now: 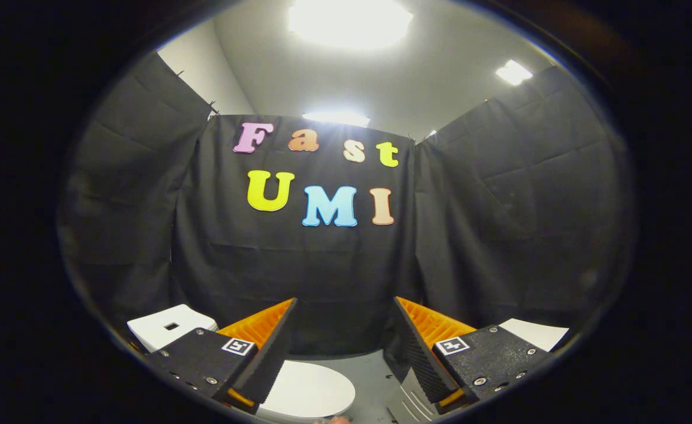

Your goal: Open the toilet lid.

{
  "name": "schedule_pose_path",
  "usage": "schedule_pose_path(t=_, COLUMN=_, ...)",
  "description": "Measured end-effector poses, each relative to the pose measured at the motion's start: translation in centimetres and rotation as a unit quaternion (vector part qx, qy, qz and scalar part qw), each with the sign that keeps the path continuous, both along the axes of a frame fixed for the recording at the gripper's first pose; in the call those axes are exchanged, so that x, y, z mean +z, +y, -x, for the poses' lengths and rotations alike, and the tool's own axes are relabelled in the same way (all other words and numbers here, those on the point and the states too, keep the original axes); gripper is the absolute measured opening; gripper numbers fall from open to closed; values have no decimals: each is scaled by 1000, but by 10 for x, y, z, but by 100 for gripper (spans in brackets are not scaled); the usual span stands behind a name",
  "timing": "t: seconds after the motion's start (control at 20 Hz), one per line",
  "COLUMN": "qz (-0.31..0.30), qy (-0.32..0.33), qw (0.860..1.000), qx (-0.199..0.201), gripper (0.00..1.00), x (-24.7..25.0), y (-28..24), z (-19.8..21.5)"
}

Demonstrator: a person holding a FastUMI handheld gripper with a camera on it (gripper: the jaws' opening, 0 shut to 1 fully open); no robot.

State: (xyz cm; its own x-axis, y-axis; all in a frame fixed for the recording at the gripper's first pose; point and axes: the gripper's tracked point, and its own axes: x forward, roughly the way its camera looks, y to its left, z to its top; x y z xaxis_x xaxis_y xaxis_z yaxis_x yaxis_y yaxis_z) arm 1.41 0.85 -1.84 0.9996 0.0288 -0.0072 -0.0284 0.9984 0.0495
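The tool (344, 347) is held released, its two fingers spread wide apart with nothing between them, pointing toward the black cloth wall (322, 271) of the booth. Below and just ahead of the fingers, partly covered by the left finger, lies the toilet lid (310, 390), a white oval that appears flat and closed. Behind the left finger stands the white toilet tank (166, 325), with a small dark opening in its top; the lid's hinge presumably lies on that side, though it is hidden. The lid looks like smooth, rigid moulded plastic, probably light to moderate in weight and slippery under the pads; it should swing up stiffly as one piece. The best hold is judged to be the free rim farthest from the tank, one finger slid under the edge, since the glossy top offers no purchase. The grey floor (369, 377) shows between the fingers. Beyond the right finger a flat white sheet or panel (535, 333) lies well apart from the lid. Ceiling lights (348, 20) shine overhead. Nothing visible stands between the tool and the lid; the tank may limit how far it swings.
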Motion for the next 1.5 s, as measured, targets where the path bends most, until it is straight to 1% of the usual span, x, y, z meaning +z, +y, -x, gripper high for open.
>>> schedule_pose_path(t=0.2, qz=-44, qy=18, qw=999, qx=9, gripper=96, x=-20, y=9, z=-9)
schedule_pose_path(t=0.4, qz=-71, qy=44, qw=996, qx=15, gripper=96, x=-46, y=16, z=-19)
schedule_pose_path(t=0.5, qz=-84, qy=61, qw=995, qx=9, gripper=95, x=-62, y=15, z=-23)
schedule_pose_path(t=0.65, qz=-122, qy=96, qw=988, qx=4, gripper=95, x=-96, y=14, z=-31)
schedule_pose_path(t=0.8, qz=-171, qy=136, qw=976, qx=9, gripper=95, x=-140, y=12, z=-35)
schedule_pose_path(t=1.05, qz=-227, qy=191, qw=955, qx=-8, gripper=96, x=-214, y=-10, z=-34)
schedule_pose_path(t=1.15, qz=-246, qy=219, qw=944, qx=-18, gripper=95, x=-249, y=-17, z=-27)
schedule_pose_path(t=1.25, qz=-272, qy=246, qw=930, qx=-24, gripper=95, x=-281, y=-15, z=-16)
schedule_pose_path(t=1.35, qz=-281, qy=278, qw=918, qx=-35, gripper=95, x=-314, y=-15, z=-6)
schedule_pose_path(t=1.5, qz=-277, qy=330, qw=901, qx=-45, gripper=95, x=-362, y=-7, z=14)
